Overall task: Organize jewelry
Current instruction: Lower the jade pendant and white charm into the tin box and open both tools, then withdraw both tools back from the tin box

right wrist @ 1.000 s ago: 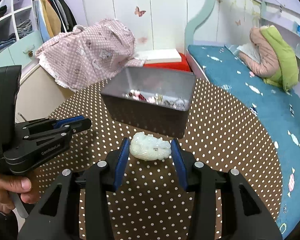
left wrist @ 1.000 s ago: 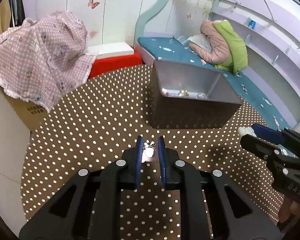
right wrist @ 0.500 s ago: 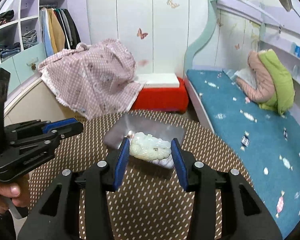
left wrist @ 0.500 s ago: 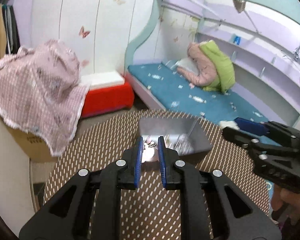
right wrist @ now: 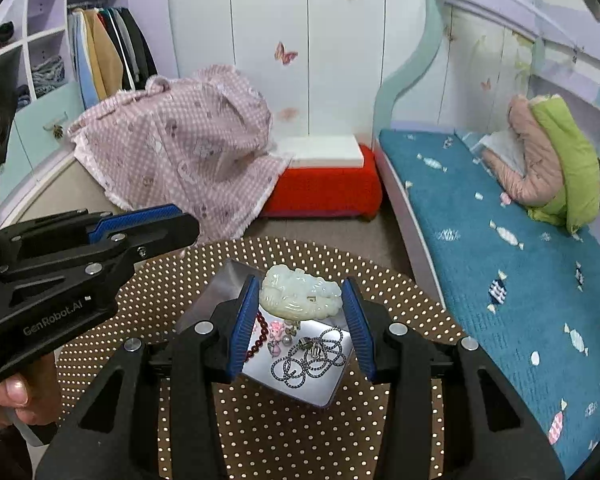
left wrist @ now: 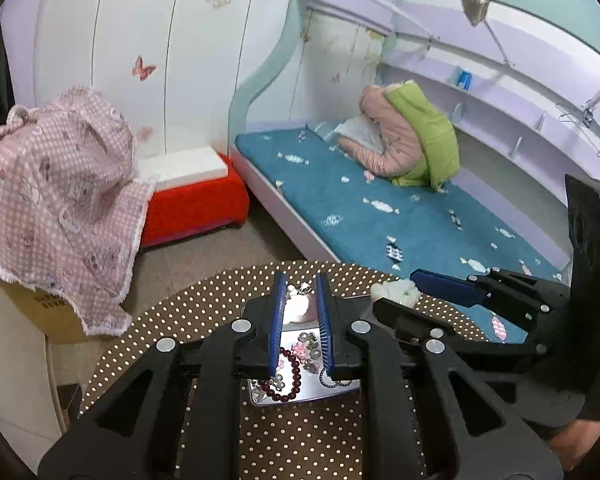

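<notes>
Both claws hang above the open metal tray (right wrist: 220, 288) on the dotted table (right wrist: 400, 292). The right claw (right wrist: 300, 300) is clamped on a pale jade carving (right wrist: 300, 294); the left claw (left wrist: 300, 300) pinches a small white pendant (left wrist: 298, 309). They are close side by side, over the tray's inner edges.

The left gripper (left wrist: 300, 312) hangs above the table, its blue-padded fingers (left wrist: 278, 320) nearly together and clamped on something small. The right gripper (right wrist: 300, 316), fingers (right wrist: 244, 320) spread wider, grips a pale piece. A hand (right wrist: 16, 396) holds the left handle.
</notes>
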`<state>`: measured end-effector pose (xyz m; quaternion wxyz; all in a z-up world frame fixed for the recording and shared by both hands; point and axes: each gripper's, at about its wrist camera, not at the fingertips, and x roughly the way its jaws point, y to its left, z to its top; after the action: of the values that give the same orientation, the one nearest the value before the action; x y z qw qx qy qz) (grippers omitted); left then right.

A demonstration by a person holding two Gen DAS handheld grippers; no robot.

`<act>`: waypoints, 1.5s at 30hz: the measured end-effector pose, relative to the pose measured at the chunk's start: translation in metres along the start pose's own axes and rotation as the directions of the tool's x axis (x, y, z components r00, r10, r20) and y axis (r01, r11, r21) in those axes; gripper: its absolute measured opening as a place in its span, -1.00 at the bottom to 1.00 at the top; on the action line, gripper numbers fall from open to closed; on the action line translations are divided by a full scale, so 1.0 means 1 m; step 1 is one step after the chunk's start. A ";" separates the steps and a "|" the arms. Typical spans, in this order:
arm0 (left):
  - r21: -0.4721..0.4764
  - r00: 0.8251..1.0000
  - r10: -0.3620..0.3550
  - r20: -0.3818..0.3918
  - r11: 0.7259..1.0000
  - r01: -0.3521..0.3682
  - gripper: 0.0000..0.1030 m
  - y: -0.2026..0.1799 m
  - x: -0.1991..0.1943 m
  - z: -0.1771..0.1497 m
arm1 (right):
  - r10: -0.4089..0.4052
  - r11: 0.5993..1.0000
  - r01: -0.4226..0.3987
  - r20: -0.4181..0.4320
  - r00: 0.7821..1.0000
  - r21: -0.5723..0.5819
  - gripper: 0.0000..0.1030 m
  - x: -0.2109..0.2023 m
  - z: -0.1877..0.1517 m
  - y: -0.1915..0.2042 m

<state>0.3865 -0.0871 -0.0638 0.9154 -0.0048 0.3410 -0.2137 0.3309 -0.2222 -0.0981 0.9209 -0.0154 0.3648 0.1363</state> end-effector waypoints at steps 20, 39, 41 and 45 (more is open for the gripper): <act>-0.029 0.965 0.225 0.134 0.974 -0.223 0.90 -0.001 -0.075 -0.027 | -0.075 0.987 0.061 0.086 0.994 0.152 0.85 -0.048 -0.014 -0.015; -0.103 0.850 0.380 0.364 0.924 -0.369 0.90 -0.054 -0.252 -0.122 | -0.169 0.982 0.131 0.315 0.934 0.136 0.85 -0.198 -0.093 0.056; -0.108 0.844 0.383 0.375 0.922 -0.371 0.90 -0.059 -0.263 -0.134 | -0.171 0.982 0.134 0.329 0.929 0.134 0.85 -0.207 -0.103 0.063; -0.116 0.836 0.387 0.390 0.921 -0.372 0.90 -0.067 -0.281 -0.154 | -0.190 0.979 0.150 0.352 0.917 0.138 0.85 -0.225 -0.122 0.076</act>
<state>0.0737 -0.0160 0.0037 0.9898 0.0024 0.1415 -0.0164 0.0728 -0.2182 -0.0304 0.9802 0.0282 0.1926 0.0364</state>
